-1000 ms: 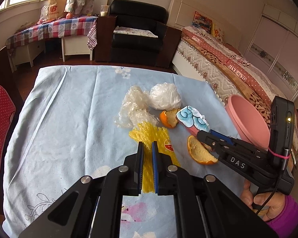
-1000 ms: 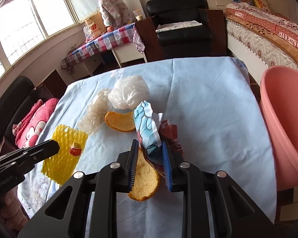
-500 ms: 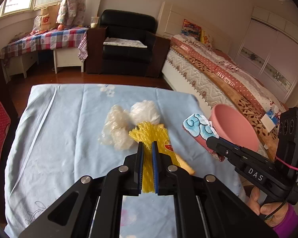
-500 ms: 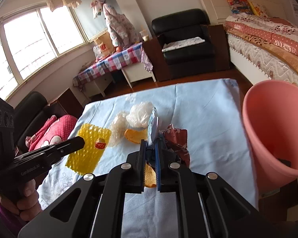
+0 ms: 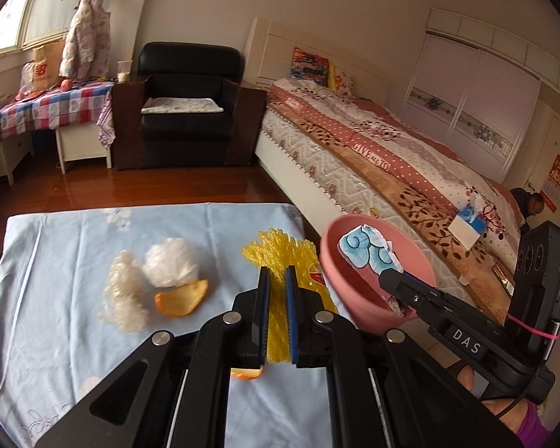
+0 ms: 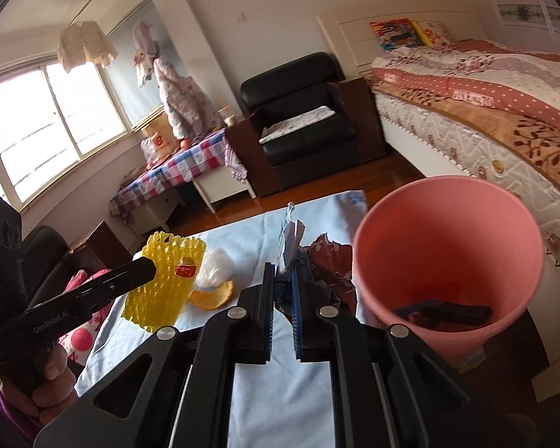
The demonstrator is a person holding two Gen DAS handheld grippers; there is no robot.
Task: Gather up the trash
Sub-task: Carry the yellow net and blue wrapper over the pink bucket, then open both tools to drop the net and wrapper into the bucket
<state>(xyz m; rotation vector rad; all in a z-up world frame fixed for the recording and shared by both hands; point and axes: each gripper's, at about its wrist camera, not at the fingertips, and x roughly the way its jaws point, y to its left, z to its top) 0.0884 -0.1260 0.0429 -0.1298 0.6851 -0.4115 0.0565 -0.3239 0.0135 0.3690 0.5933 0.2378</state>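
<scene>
My left gripper [image 5: 274,280] is shut on a yellow foam fruit net [image 5: 280,257] and holds it above the blue tablecloth [image 5: 56,261]; the net also shows in the right wrist view [image 6: 160,283]. My right gripper [image 6: 282,280] is shut on a blue-and-white snack wrapper [image 6: 287,239], held up beside the pink bin [image 6: 448,246]. In the left wrist view the wrapper [image 5: 369,254] hangs in front of the bin's mouth [image 5: 332,257]. Dark trash lies at the bin's bottom [image 6: 448,311].
On the cloth lie a white crumpled bag [image 5: 171,265], a clear crumpled bag [image 5: 125,291] and orange peels [image 5: 181,298]. A bed [image 5: 392,156] stands to the right, a black armchair [image 5: 184,108] beyond the table.
Both grippers have risen off the table with their loads. The right gripper carried the wrapper right toward the pink bin; the left lifted the yellow net and moved right.
</scene>
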